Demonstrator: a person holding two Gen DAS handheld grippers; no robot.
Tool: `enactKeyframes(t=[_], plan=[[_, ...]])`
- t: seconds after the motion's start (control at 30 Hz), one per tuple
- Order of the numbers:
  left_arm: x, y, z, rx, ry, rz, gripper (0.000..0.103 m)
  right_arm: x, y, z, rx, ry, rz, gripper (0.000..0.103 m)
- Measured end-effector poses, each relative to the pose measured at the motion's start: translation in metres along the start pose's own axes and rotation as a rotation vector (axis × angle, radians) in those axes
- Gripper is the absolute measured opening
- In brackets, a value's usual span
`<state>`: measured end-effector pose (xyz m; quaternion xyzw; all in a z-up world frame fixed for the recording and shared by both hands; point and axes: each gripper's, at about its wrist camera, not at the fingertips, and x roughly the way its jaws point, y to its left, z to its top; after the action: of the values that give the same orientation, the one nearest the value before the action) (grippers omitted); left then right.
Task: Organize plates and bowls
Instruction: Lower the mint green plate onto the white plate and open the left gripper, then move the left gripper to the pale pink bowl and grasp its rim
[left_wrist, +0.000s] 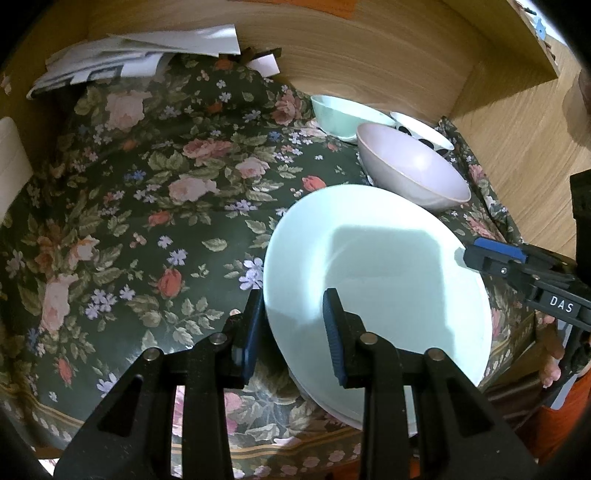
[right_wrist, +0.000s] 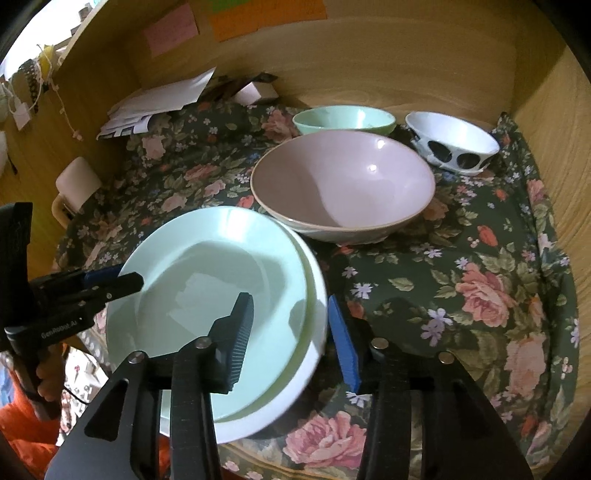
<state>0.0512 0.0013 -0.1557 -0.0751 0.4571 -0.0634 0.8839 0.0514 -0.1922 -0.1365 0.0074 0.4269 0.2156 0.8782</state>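
My left claw (left_wrist: 291, 325) straddled the near rim of the mint-green plate (left_wrist: 373, 273), its pads apart and not pressing. My right claw (right_wrist: 291, 332) stood parted around the opposite rim, one pad over the plate, the other outside. The plate, glossy and pale, sat on a white plate (right_wrist: 295, 402) on the floral cloth (right_wrist: 461, 295) of the bench. Just beyond stood a wide pink bowl (right_wrist: 343, 184), then a mint bowl (right_wrist: 343, 120) and a white bowl with black spots (right_wrist: 450, 142).
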Motion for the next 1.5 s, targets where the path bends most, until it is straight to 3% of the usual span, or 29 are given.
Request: enactKeyframes(t=[0.1,0.23,0.37,0.43,0.6,0.73,0.97,1.3,1.5], plan=[[-0.008,0.002,0.005,-0.002,-0.032,0.016,0.046,-0.010,-0.003,0.002,0.005,-0.043,-0.015,0.048],[-0.023,0.001,0.017,0.002,-0.089,0.034,0.050,-0.024,-0.005,0.009,0.005,-0.117,-0.042,0.056],[-0.037,-0.006,0.033,0.012,-0.152,0.039,0.062,-0.036,-0.009,0.018,0.014,-0.174,-0.050,0.058],[-0.044,-0.013,0.042,0.023,-0.197,0.040,0.068,-0.039,-0.013,0.021,0.023,-0.198,-0.062,0.071],[-0.047,-0.031,0.065,0.061,-0.257,0.030,0.089,-0.044,-0.027,0.031,0.056,-0.239,-0.073,0.079],[-0.036,-0.045,0.084,0.076,-0.256,0.021,0.092,-0.044,-0.038,0.039,0.072,-0.258,-0.084,0.082],[0.004,-0.058,0.110,0.084,-0.167,0.013,0.092,-0.035,-0.057,0.052,0.083,-0.274,-0.119,0.082],[0.063,-0.067,0.132,0.110,-0.033,0.026,0.091,0.007,-0.082,0.063,0.112,-0.210,-0.111,0.082],[0.085,-0.072,0.134,0.135,0.019,0.020,0.074,0.032,-0.092,0.067,0.135,-0.160,-0.078,0.080]])
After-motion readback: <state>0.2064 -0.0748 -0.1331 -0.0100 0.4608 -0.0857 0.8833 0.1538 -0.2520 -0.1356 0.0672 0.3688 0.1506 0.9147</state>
